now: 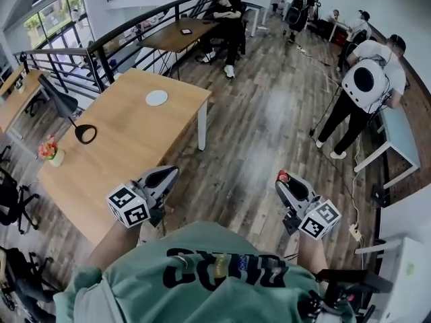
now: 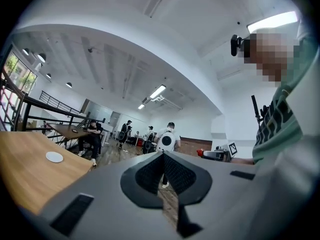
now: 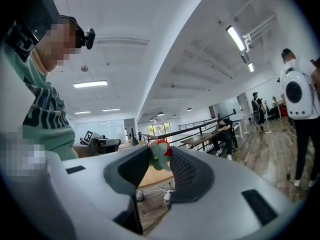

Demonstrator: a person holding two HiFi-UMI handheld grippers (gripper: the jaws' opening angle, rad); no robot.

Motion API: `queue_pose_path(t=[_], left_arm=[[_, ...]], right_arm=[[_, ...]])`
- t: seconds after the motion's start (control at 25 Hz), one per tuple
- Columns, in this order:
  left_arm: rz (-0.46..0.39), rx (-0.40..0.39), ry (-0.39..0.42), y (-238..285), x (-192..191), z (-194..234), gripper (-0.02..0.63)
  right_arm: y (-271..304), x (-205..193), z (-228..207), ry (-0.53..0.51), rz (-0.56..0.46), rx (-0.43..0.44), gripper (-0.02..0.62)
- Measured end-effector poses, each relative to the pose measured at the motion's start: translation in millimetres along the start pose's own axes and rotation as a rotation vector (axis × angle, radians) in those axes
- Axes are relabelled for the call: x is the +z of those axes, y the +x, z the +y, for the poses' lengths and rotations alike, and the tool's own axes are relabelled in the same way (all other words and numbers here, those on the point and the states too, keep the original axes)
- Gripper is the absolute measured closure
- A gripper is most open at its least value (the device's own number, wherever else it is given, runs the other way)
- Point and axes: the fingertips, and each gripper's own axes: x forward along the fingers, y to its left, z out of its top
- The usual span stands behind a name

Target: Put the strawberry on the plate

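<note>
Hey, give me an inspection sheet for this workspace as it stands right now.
Surface: wooden table, ahead on the left.
Job's things: strawberry in the right claw; white plate bare, at the table's far end.
Clutter: black desk lamp and flower pot on the table.
Grippers: left claw shut, empty; right claw shut on the strawberry.
Cables: white cables on the floor.
Surroundings: railing, person with a white backpack, seated person.

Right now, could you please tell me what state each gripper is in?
Left gripper: closed, nothing between its jaws.
Right gripper: closed on the small red strawberry with green leaves, pinched at the jaw tips.
</note>
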Motion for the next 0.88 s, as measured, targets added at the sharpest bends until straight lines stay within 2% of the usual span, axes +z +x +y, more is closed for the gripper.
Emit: queue_pose_path(t=[0.28, 0.48, 0.68, 0.88], left_arm=[[-0.012, 0.026, -0.025, 37.3, 9.8, 1.0, 0.601], [-0.005, -0.006, -0.038, 51.7, -1.4, 17.0, 0.601], [-0.019, -0.060, -0.058, 73.8, 7.7, 53.5, 0.601], [-0.048, -0.106, -0.060, 82.9, 25.0, 127.4, 0.601]], right_arm=[[-14.4, 12.7, -33.8, 0.005, 0.014, 0.006, 0.463], [0.2, 9.7, -46.5, 0.002, 0.019, -0.014, 0.462], [32.1, 13.9, -58.2, -0.013, 0.051, -0.051, 0.463], [108.5, 25.7, -68.3, -0.052, 0.045, -0.078, 0.462]])
